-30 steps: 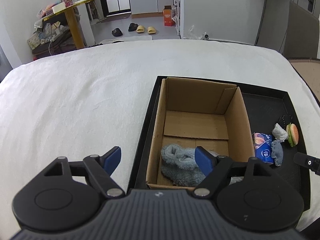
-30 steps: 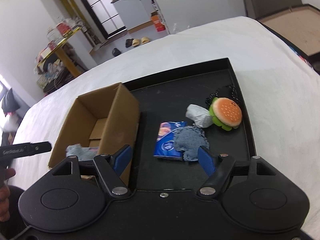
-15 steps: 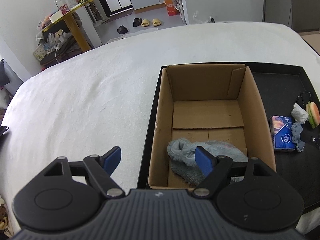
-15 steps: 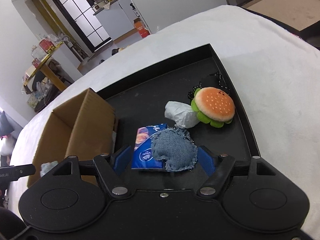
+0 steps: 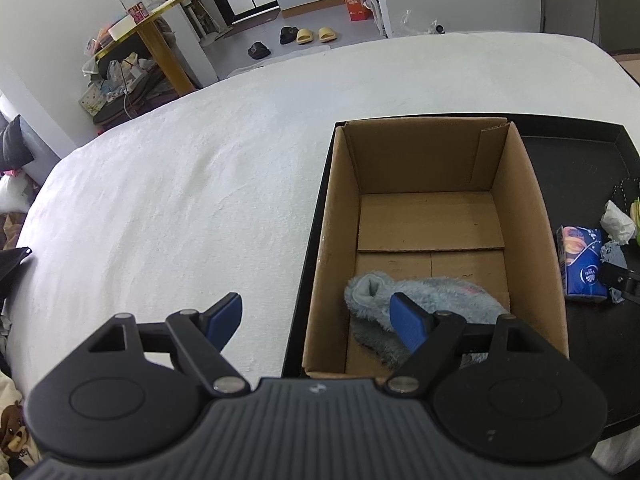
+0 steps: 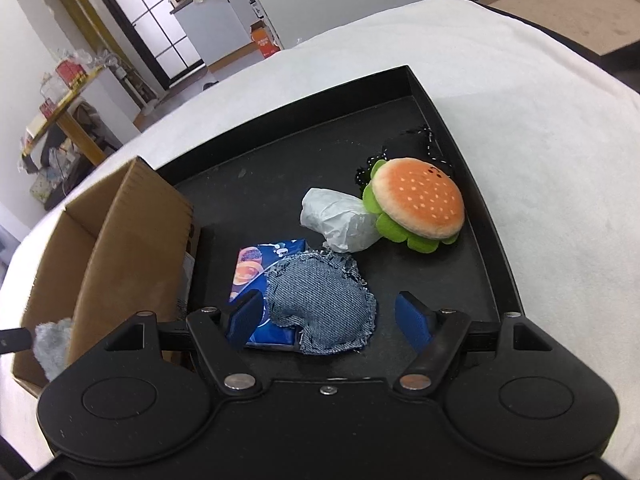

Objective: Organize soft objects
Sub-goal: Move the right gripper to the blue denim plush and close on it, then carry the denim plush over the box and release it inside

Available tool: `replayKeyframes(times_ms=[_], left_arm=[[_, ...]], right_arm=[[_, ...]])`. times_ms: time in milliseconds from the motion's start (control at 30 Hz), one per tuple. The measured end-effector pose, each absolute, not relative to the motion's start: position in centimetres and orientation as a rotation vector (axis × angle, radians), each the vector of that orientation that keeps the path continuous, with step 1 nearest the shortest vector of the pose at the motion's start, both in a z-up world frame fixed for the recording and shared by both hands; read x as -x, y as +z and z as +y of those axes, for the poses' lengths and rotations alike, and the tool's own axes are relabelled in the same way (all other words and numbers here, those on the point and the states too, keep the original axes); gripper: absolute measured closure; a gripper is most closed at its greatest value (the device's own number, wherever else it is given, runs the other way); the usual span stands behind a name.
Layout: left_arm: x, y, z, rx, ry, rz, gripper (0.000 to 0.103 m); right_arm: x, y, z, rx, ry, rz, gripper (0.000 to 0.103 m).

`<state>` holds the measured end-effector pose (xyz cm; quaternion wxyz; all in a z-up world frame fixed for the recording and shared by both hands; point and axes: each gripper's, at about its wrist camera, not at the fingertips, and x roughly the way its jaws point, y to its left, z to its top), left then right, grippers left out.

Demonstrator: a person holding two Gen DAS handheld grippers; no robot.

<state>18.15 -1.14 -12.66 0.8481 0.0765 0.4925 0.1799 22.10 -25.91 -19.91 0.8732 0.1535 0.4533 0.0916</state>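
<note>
A brown cardboard box (image 5: 432, 208) stands at the left of a black tray (image 5: 580, 152). In the box's near end lies a fluffy grey-blue sock (image 5: 424, 300). My left gripper (image 5: 316, 320) hangs open over the box's near left wall, holding nothing. On the tray a denim heart pad (image 6: 320, 304) overlaps a blue tissue pack (image 6: 252, 260). My right gripper (image 6: 329, 320) is open and low, with the denim heart between its fingers; neither pad presses on it. Beyond them lie a white crumpled wad (image 6: 340, 220) and a burger plush (image 6: 416, 204).
A black beaded chain (image 6: 400, 152) trails behind the burger. The box (image 6: 132, 240) stands just left of the right gripper. White cloth (image 5: 180, 208) covers the table around the tray. A yellow side table and slippers are on the floor beyond.
The right gripper has sunk towards the tray, so the denim heart now lies between its fingers. The left gripper has tilted and shifted slightly, looking more steeply into the box.
</note>
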Motion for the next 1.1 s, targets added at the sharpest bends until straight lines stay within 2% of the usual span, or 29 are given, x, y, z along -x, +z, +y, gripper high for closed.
replayKeyframes(times_ms=[133, 200, 300, 367, 1100], left_arm=[[-18.0, -12.5, -1.1, -0.16, 0.38, 1.033, 0.023], [-17.9, -12.4, -1.0, -0.155, 0.378, 1.03, 0.023], [-17.8, -12.3, -0.9, -0.148, 0.376, 1.027, 0.023], [-17.6, -12.2, -0.9, -0.146, 0.37, 1.022, 0.023], [-17.1, -11.6, 0.9, -0.036, 0.332, 0.996, 0.023]], right_arm=[[-22.3, -20.1, -25.1, -0.262, 0.179, 0.939, 0.035], [-22.2, -20.1, -24.9, -0.259, 0.202, 0.933, 0.05], [-21.5, -19.5, -24.6, -0.241, 0.211, 0.924, 0.061], [-21.0, -19.0, -24.7, -0.233, 0.205, 0.921, 0.063], [-20.4, -12.4, -22.9, -0.157, 0.239, 0.808, 0.063]])
